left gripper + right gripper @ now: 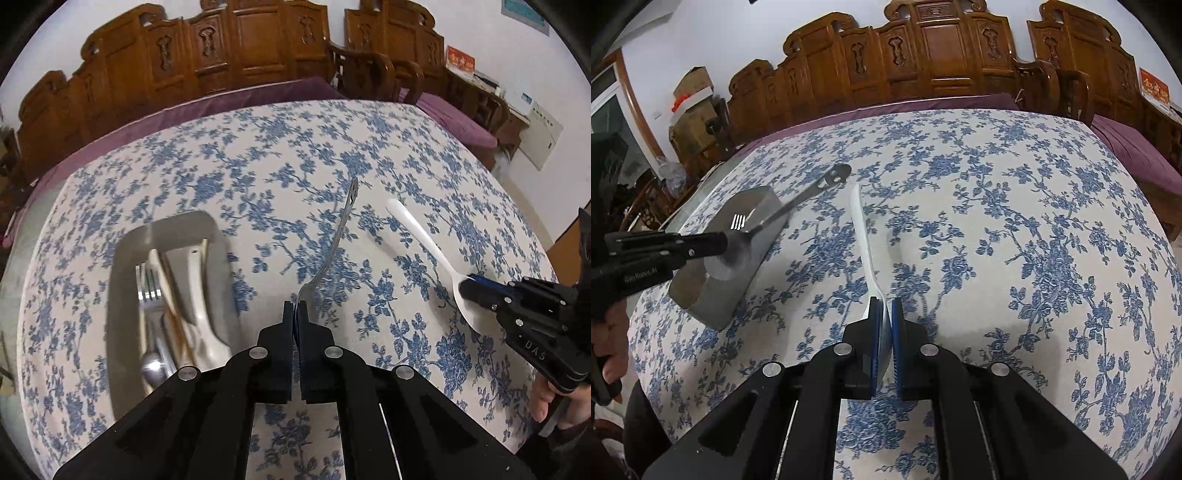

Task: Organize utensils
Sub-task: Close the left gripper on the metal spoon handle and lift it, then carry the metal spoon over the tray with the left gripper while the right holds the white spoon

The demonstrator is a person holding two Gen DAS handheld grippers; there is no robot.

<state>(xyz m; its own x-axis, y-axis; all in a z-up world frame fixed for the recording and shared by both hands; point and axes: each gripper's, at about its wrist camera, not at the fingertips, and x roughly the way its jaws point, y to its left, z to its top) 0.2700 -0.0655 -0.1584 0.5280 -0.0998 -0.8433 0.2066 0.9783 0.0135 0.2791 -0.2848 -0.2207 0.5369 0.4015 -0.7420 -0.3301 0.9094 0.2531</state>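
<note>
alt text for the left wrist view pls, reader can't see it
The left gripper is shut on the head end of a metal fork, its handle pointing away over a blue-floral tablecloth. To its left, a steel tray holds more utensils. At right, the right gripper clamps a white spoon by its bowl.

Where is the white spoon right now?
The white spoon is pinched at its bowl by the right gripper, its handle pointing out over the flowery tablecloth, right of the metal fork.
</note>
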